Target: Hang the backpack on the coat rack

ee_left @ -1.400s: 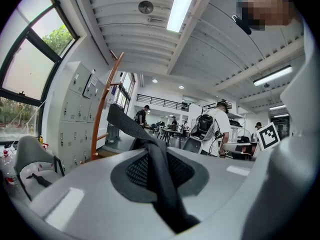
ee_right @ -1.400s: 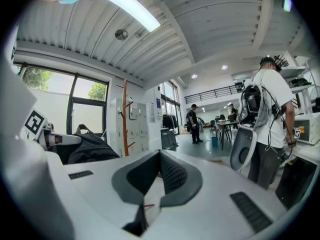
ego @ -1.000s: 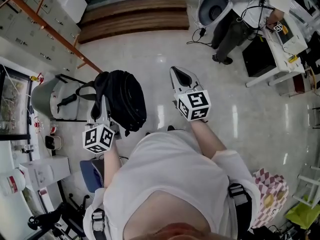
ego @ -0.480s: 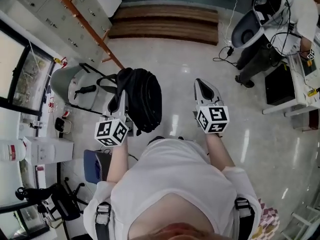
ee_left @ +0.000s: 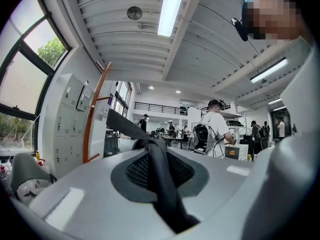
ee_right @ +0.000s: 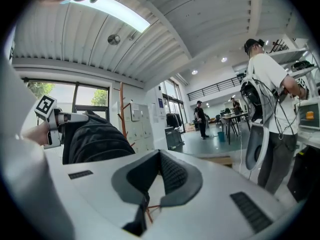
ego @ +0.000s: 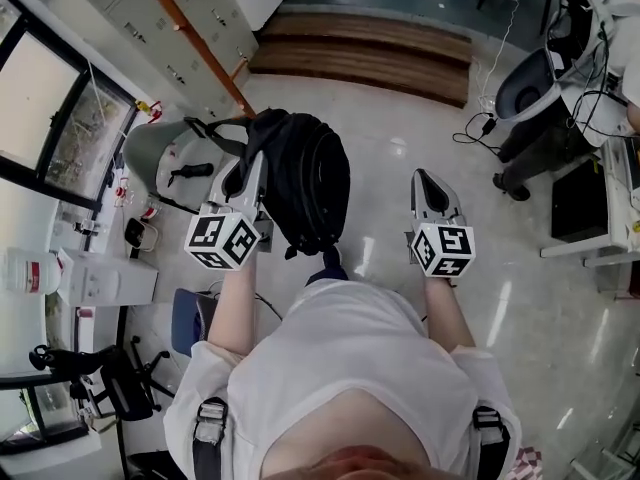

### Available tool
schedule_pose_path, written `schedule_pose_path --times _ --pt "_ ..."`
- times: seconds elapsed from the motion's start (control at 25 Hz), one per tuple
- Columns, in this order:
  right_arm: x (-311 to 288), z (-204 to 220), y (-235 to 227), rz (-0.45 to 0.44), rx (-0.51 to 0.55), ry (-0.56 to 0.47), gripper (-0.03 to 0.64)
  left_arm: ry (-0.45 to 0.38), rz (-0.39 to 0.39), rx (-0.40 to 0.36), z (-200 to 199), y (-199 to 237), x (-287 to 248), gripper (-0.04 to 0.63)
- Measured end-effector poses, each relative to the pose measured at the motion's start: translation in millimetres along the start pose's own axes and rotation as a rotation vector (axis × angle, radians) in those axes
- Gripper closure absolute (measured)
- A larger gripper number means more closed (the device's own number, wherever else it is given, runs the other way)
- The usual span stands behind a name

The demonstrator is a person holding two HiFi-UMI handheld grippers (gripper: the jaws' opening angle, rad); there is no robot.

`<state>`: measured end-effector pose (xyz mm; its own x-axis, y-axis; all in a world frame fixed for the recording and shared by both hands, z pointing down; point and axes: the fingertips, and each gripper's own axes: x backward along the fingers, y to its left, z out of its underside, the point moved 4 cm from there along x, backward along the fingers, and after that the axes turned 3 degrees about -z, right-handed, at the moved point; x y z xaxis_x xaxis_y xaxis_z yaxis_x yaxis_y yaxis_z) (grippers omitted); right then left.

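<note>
The black backpack (ego: 308,193) hangs off the floor from my left gripper (ego: 250,168), which is shut on its black top strap (ee_left: 162,184). In the left gripper view the strap runs between the pads and out over the jaw tips. The coat rack (ego: 193,38) is an orange wooden pole leaning in front of the lockers, ahead and left of the bag; it also shows as a curved pole (ee_left: 92,121) beyond the left jaws. My right gripper (ego: 429,182) is held level to the right of the backpack, apart from it, shut with nothing in it. From there the backpack (ee_right: 95,139) is at the left.
Grey lockers (ego: 150,3) line the wall behind the rack. A grey chair (ego: 150,153) stands left of the bag. A low wooden platform (ego: 370,53) lies ahead. At the right, an office chair (ego: 525,88), cables and desks, with a person (ee_right: 270,99) standing there.
My left gripper has risen with the backpack and come nearer the rack and lockers. The right gripper has shifted a little to the right, still empty.
</note>
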<state>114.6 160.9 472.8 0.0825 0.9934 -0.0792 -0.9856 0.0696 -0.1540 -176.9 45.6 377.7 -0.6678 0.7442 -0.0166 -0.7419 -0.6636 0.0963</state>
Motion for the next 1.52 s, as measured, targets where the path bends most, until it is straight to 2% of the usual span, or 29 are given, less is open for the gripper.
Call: schedule_pose_path --times 0.36,1.0,1.24,1.52 --pt "-55.3 2.0 -28.2 0.025 -0.026 0.002 0.609 -0.034 0.055 -0.026 -34.3 27.6 -73.0 0.538" --pt "-255.9 -5.5 -39.6 0.077 -0.056 0.027 0.608 -0.06 0.177 -0.061 -102.0 145.3 -228.1 0.538" --pt "-301.4 -1.4 -50.3 0.086 -0.074 0.047 0.607 -0.071 0.162 -0.078 -123.9 176.4 -271.0 0.538" --pt "-335.1 1.7 -70.7 0.035 -0.082 0.091 0.607 -0.095 0.103 -0.102 -145.5 192.0 -296.5 0.538"
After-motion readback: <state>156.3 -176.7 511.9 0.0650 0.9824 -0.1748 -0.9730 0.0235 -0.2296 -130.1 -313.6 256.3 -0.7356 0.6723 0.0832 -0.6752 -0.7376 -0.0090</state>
